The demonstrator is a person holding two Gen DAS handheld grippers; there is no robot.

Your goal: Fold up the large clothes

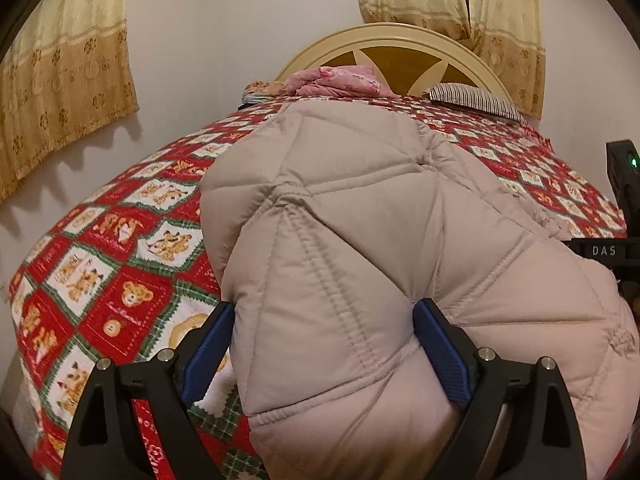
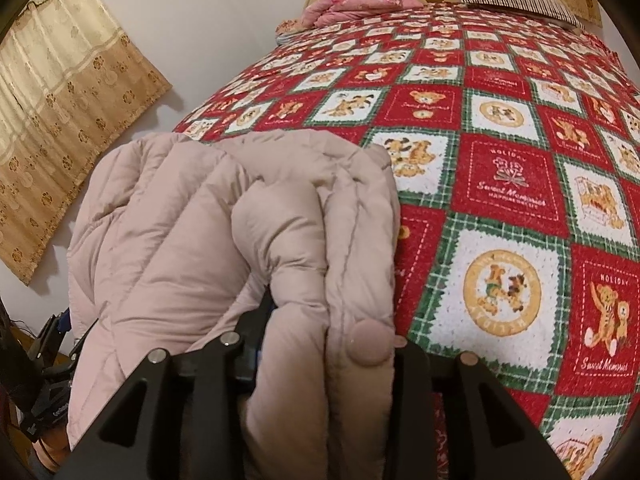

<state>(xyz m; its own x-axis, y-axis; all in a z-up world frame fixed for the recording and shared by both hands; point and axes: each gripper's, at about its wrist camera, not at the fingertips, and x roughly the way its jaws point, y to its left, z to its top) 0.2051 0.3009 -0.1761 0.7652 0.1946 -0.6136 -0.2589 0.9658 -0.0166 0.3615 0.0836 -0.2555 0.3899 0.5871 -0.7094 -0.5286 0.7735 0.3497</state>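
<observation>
Here, a bed [image 2: 500,184] covered by a red and green teddy-bear blanket [image 1: 100,264] is seen, with a puffy beige quilted coat [image 1: 340,240] laid folded on its near part. The left gripper [image 1: 324,312] is spread wide, a bulge of the coat lying between its blue pads [image 1: 440,344]. The right gripper [image 2: 328,344] is set narrow, with the coat's thick folded edge bunched between its jaws.

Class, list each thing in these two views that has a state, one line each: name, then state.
Puffy beige quilted jacket: folded in layers, lying on the bed.
Left hand-held gripper: jaws wide, jacket fold between them.
Right hand-held gripper: fingers either side of a bunched jacket edge; grip unclear.
Red teddy-bear patchwork bedspread: spread flat.
Pink patterned bedding: folded by the headboard.
Beige floral curtain: hanging.
</observation>
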